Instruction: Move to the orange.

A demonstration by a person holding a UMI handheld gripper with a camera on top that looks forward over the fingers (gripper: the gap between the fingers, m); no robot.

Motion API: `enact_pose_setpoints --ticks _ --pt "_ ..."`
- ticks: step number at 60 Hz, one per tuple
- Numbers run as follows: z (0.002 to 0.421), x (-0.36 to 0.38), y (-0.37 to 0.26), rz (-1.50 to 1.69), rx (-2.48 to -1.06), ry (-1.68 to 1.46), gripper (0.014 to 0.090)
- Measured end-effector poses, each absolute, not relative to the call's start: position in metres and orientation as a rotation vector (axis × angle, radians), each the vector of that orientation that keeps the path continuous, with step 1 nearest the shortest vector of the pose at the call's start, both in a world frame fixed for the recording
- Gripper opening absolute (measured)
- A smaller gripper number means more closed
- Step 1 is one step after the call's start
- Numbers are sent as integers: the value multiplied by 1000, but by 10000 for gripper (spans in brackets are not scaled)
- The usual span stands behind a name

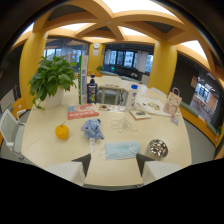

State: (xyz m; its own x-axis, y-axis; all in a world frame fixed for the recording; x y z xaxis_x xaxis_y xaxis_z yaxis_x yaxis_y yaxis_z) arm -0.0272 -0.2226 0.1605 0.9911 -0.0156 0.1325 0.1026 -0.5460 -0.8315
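The gripper (113,161) hangs over the near edge of a big round table (45,142), and its two dark fingers are spread wide apart with nothing held between them. A light blue face mask (120,150) lies flat on the table just ahead of the fingers, in line with the gap between them. This mask is a good thing to find everything else from. The orange (62,132) sits on the table off to the left of the mask and a little farther away, well apart from both fingers. Between the orange and the mask, a bit farther back, sits a small blue soft toy (92,129). To the right of the mask, close by, is a shiny silver bowl (157,148). Behind the mask, toward the middle of the table, lies a loose white cord (123,124). Farther back and to the left of the mask is a flat red and white booklet (82,111), and behind that stands a dark bottle (92,90) with a pump top. A leafy green plant (51,77) in a white pot stands far back on the left side of the table. Far back and to the right of the mask stand a white bottle (132,96) and a small paper bag (173,102) with handles. A white chair (10,127) stands at the left side of the table, past the orange.
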Motion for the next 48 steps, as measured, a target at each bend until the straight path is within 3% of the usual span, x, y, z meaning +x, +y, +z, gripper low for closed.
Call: enact_pose_setpoints --ticks 1,6,7,8,16,35,48 --pt "179 -41 -257 -147 -2150 -58 857" --pt "180 -46 -264 -151 -2148 -55 858" --pt "162 -33 -232 -156 -2143 -57 856" --pt "180 -48 -265 -155 -2149 -55 858" --pt "185 -77 -290 -152 -2153 -43 858" --pt "154 -170 -288 -71 -2166 -69 858" --pt "133 -230 -252 -8 -2182 -113 860"
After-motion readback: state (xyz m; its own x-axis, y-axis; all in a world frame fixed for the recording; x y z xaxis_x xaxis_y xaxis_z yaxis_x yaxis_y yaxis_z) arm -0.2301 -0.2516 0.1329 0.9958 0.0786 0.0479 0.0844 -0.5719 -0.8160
